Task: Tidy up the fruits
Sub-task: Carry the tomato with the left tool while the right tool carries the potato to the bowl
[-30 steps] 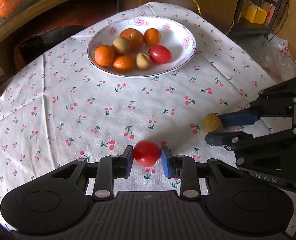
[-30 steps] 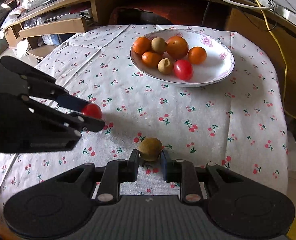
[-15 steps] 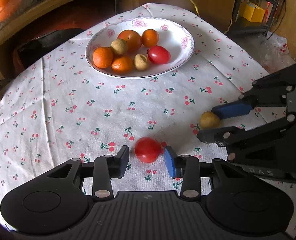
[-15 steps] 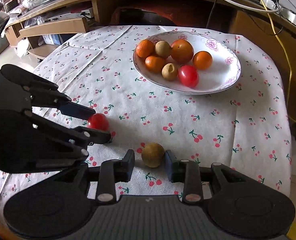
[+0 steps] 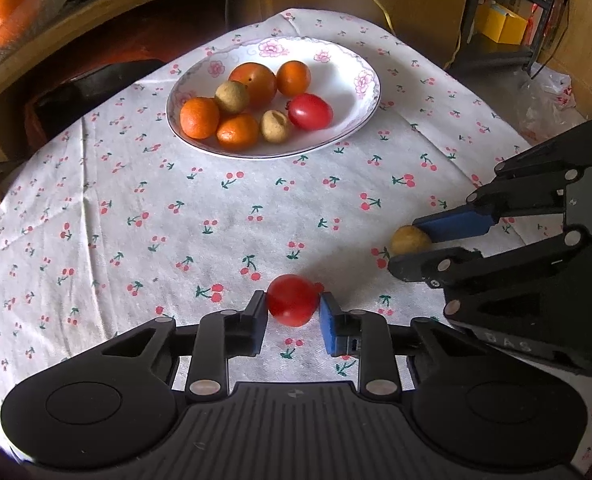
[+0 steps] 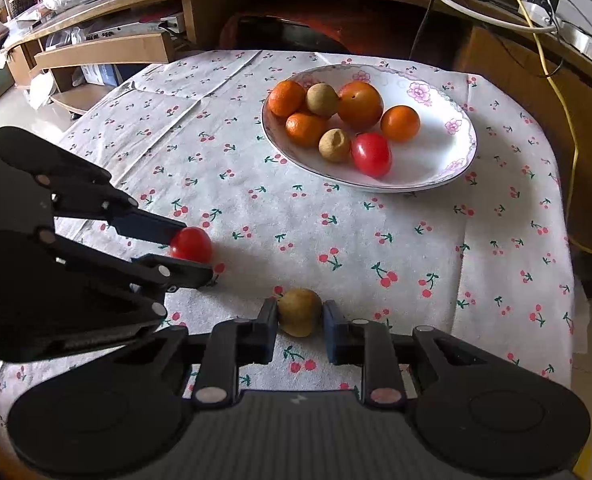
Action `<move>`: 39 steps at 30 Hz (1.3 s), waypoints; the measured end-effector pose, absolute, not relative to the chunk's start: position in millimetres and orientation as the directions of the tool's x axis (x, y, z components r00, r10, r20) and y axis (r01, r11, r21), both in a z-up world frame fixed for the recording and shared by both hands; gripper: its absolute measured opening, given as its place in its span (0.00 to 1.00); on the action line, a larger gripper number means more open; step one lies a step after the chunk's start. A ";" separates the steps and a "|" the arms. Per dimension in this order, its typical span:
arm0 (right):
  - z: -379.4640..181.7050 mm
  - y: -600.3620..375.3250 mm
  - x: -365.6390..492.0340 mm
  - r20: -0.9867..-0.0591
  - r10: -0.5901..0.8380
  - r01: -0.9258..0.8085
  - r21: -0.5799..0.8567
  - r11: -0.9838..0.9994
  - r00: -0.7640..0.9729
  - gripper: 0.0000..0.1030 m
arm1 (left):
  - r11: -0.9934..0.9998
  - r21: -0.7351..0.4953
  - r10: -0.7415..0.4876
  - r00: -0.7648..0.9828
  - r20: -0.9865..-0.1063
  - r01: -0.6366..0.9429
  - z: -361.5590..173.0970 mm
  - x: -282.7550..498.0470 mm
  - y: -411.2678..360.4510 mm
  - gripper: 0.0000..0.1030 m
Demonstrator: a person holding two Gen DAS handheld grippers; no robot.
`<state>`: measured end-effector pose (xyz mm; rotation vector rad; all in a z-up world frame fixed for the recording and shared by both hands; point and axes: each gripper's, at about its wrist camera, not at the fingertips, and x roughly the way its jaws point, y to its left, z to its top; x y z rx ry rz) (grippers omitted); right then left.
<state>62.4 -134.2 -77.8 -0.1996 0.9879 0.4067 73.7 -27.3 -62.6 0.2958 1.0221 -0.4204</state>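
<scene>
7 fruits already in plate (image 5: 370, 92) at 12. Two left: my left gripper (image 5: 291, 312) jaws clamp tomato (image 5: 292, 300), right gripper (image 6: 299, 316) jaws clamp longan (image 6: 299, 312).

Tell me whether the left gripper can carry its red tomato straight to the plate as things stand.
Probably yes. The left gripper has the red tomato between its fingers, and only bare cloth lies between it and the plate. The right gripper sits off to the side, around the brown fruit.

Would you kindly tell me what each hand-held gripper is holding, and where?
Left hand-held gripper: red tomato, by its sides. Right hand-held gripper: brown fruit, likewise.
</scene>
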 end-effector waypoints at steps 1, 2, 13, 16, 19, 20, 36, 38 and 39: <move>-77.5 -133.9 62.1 -0.842 0.244 -0.422 0.022 0.906 0.482 0.23 | 0.882 0.042 -0.200 0.454 -0.868 0.469 -61.7 73.9 -27.4 0.34; -77.3 -133.6 61.8 -0.842 0.246 -0.424 0.022 0.905 0.481 0.23 | 0.883 0.041 -0.202 0.457 -0.866 0.468 -60.4 73.9 -27.5 0.34; -60.5 -137.4 66.7 -0.812 0.260 -0.393 0.041 0.919 0.522 0.23 | 0.895 0.038 -0.211 0.497 -0.841 0.444 -43.8 78.2 -29.8 0.34; -56.7 -139.4 68.0 -0.806 0.266 -0.384 0.052 0.922 0.529 0.23 | 0.896 0.046 -0.205 0.504 -0.839 0.441 -41.3 79.0 -30.9 0.34; -54.6 -139.9 68.9 -0.802 0.262 -0.378 0.049 0.925 0.536 0.23 | 0.898 0.045 -0.207 0.511 -0.834 0.437 -39.0 80.1 -31.6 0.34; -53.9 -140.3 69.1 -0.801 0.260 -0.375 0.049 0.926 0.538 0.23 | 0.899 0.045 -0.207 0.514 -0.832 0.435 -37.9 80.3 -31.8 0.34; -33.4 -147.7 79.7 -0.767 0.247 -0.330 0.049 0.943 0.592 0.23 | 0.906 0.074 -0.197 0.570 -0.797 0.416 -18.7 93.2 -38.6 0.32; -31.5 -147.5 81.7 -0.764 0.244 -0.327 0.046 0.944 0.597 0.23 | 0.907 0.078 -0.194 0.574 -0.795 0.415 -17.4 95.4 -39.9 0.32; -30.7 -147.5 82.5 -0.763 0.243 -0.325 0.046 0.945 0.599 0.23 | 0.906 0.081 -0.194 0.577 -0.793 0.415 -16.8 96.5 -40.5 0.32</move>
